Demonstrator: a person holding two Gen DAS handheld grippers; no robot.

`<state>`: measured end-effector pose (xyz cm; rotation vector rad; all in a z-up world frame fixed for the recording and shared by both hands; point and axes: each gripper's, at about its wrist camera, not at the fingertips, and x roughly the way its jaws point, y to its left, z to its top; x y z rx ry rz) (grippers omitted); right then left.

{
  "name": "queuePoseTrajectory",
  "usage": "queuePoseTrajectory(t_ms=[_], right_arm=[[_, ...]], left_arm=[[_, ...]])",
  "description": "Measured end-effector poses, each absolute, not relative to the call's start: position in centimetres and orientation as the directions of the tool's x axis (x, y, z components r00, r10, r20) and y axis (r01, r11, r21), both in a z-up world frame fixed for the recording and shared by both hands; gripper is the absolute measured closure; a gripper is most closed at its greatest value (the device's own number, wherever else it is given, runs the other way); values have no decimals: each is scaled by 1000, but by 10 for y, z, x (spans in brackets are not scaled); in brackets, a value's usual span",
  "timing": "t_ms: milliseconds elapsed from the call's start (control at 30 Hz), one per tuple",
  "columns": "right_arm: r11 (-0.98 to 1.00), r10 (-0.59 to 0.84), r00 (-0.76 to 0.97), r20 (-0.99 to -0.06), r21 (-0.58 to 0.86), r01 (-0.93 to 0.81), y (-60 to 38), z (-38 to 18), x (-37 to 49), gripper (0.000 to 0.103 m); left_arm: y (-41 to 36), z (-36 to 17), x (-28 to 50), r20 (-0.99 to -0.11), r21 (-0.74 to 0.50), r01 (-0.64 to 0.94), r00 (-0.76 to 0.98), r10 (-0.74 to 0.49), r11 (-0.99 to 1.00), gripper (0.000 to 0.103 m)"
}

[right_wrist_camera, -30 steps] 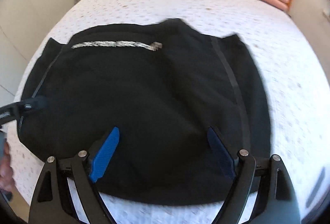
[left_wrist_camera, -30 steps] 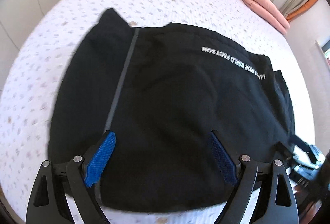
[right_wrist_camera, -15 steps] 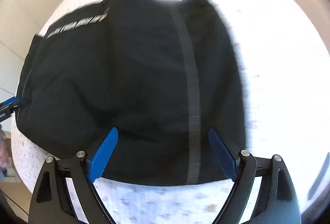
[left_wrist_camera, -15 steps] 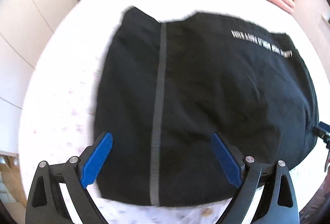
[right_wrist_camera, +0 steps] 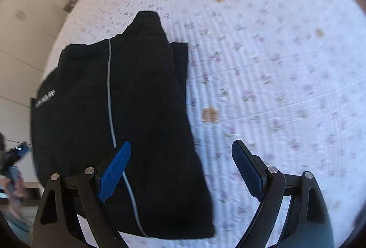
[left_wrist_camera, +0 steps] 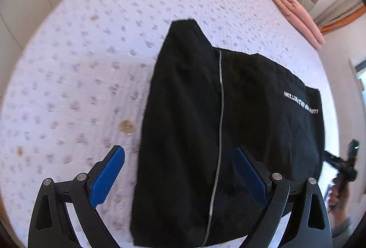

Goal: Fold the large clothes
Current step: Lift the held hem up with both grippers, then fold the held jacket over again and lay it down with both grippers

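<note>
A black garment [left_wrist_camera: 228,124] with a thin grey stripe and white lettering lies folded flat on the bed; it also shows in the right wrist view [right_wrist_camera: 119,115]. My left gripper [left_wrist_camera: 178,170] is open and empty, hovering above the garment's near left edge. My right gripper [right_wrist_camera: 180,168] is open and empty, above the garment's near right edge. The other gripper shows at the far right of the left wrist view [left_wrist_camera: 343,165] and at the far left of the right wrist view [right_wrist_camera: 13,156].
The bed [left_wrist_camera: 91,60] has a white floral quilt, seen also in the right wrist view [right_wrist_camera: 286,78]. Pink folded bedding [left_wrist_camera: 295,12] lies by the headboard. White cupboards stand along the left wall [right_wrist_camera: 27,46].
Both grippers have swung outward, the left toward the garment's left edge and the right toward its right edge. The garment has not visibly changed shape. Both stay open.
</note>
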<state>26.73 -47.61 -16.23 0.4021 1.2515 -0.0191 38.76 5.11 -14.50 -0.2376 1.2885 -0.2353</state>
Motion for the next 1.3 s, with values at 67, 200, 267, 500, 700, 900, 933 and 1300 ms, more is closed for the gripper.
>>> queuePoseTrajectory(t_ms=[67,200,267,500,700,900,933,1300], right_arm=[[917,253,313,-915,330,223,-472,-170,270,12],[927,273,298,-915,333,173,-465,-183,285,12],[916,312,272,-910,364,169,-458,-201,295,9],[870,431,250,-867,473,141,-469,-221,323,2],[864,485,205,-850,502,37,-465,-226,357,0],[799,594,153,-790,601,-4,-482,-225,392,0],[770,630,154,-762,638,4,-487,-225,397,0],[606,788,148,-598,795,-18,-506,-232,416,0]], left_arm=[[49,-152,398,-917,-318,44,240,-319,947,6],[41,-165,410,-923,-314,92,204,-326,945,6],[38,-176,416,-927,-314,96,181,-327,944,6],[41,-214,431,-876,-474,33,77,-475,880,6],[34,-224,436,-844,-530,44,65,-532,847,6],[32,-236,444,-810,-585,31,36,-585,811,6],[33,-237,444,-807,-589,30,32,-589,808,6],[37,-234,456,-785,-618,39,17,-619,785,6]])
